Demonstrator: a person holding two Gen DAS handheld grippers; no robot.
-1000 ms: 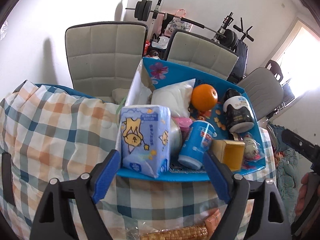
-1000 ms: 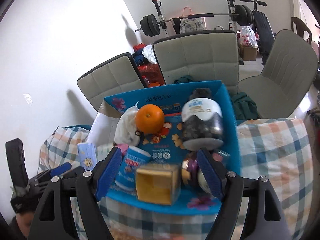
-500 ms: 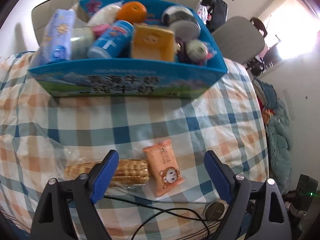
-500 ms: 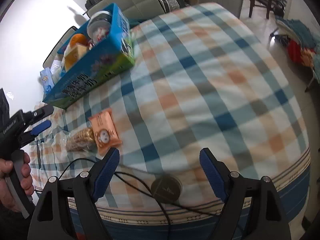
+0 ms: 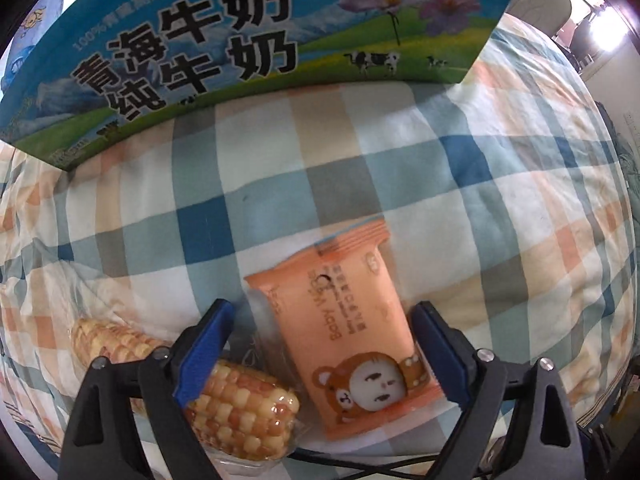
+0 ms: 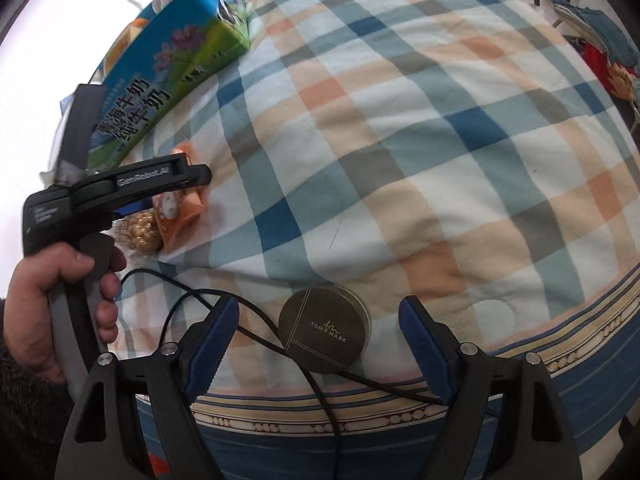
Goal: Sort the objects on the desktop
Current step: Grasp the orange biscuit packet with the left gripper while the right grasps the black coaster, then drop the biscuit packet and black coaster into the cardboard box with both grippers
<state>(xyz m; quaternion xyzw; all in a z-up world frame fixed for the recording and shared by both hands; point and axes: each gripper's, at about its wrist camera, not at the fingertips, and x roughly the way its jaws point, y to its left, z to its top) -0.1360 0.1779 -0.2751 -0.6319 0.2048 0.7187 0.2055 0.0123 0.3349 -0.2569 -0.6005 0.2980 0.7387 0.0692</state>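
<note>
Plaid cloth (image 5: 280, 184) | 1 wipes pkt (image 5: 348, 344) | 1 corn (image 5: 236, 408) | 1 box (image 5: 240, 52) | 1 tin (image 6: 324, 330)

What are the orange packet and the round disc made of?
Orange packet: looks like soft plastic film, matte, with crimped end seals and printed cartoon. Round disc: probably brushed metal with a dull bronze sheen and engraved lines, though coated plastic is possible.
</note>
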